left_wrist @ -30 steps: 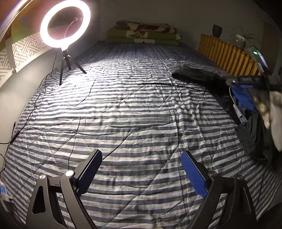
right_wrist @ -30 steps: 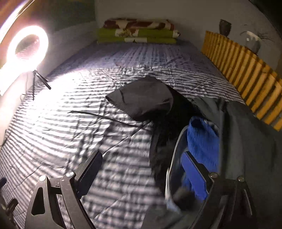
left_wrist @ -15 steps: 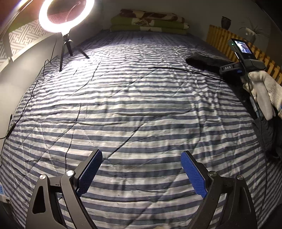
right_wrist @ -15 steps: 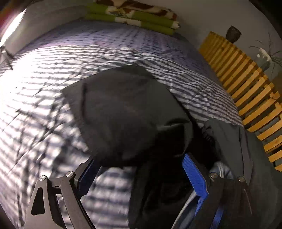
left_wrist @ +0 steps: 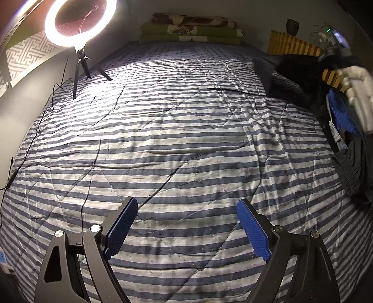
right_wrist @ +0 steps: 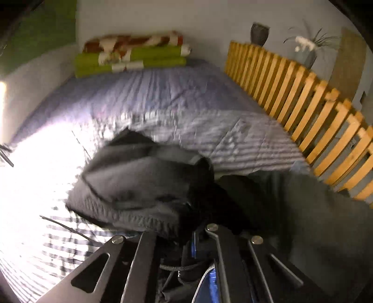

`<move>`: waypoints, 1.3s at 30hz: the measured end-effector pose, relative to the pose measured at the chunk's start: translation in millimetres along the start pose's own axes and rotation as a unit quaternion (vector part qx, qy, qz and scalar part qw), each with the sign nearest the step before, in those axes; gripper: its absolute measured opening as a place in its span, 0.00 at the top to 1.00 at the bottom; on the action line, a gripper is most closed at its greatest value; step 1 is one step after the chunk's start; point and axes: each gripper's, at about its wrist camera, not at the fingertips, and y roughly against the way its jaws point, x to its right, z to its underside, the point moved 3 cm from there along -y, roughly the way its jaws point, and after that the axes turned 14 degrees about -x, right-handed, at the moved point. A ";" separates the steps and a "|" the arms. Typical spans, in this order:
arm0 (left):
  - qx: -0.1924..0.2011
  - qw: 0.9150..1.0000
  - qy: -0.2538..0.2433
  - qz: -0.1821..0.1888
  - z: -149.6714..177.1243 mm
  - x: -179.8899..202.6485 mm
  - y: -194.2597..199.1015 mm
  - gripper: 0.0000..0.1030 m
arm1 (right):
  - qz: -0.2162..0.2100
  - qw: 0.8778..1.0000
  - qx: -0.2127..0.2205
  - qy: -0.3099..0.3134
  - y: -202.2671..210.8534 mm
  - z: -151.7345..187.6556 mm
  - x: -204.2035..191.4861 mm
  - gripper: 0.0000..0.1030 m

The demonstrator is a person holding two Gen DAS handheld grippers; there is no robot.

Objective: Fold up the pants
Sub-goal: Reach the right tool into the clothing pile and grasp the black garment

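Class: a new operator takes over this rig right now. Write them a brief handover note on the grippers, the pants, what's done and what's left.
Right gripper: shut on the dark pants, lifting them from the clothes heap by the wooden slat rail.
Left gripper: open, empty, over the bare striped quilt.
Done: pants picked up.
Left: lay them flat on the quilt, then make every fold.

Left claw (left_wrist: 185,223) spread wide over a striped bed (left_wrist: 177,139), blue pads clear of the quilt, nothing between. Ring light (left_wrist: 80,22) lit at upper left on a tripod. Folded blankets (left_wrist: 191,29) stacked at the far end. Dark pants (left_wrist: 291,74) lifted at right, beside a gloved hand (left_wrist: 359,91).
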 end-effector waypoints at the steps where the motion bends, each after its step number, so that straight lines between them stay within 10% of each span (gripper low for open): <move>1: 0.002 1.000 -0.001 0.002 0.0 0.8 2.3 0.13 | 0.003 1.000 0.013 0.004 15.9 -0.9 2.9 0.98; 22: 0.031 0.999 -0.016 0.003 10.8 4.0 29.1 0.14 | 0.017 0.988 0.146 -0.047 241.4 -2.6 62.4 0.99; 39: 0.025 0.999 -0.041 0.005 6.8 35.0 21.8 0.14 | 0.056 0.968 0.189 -0.156 343.2 53.8 228.2 0.99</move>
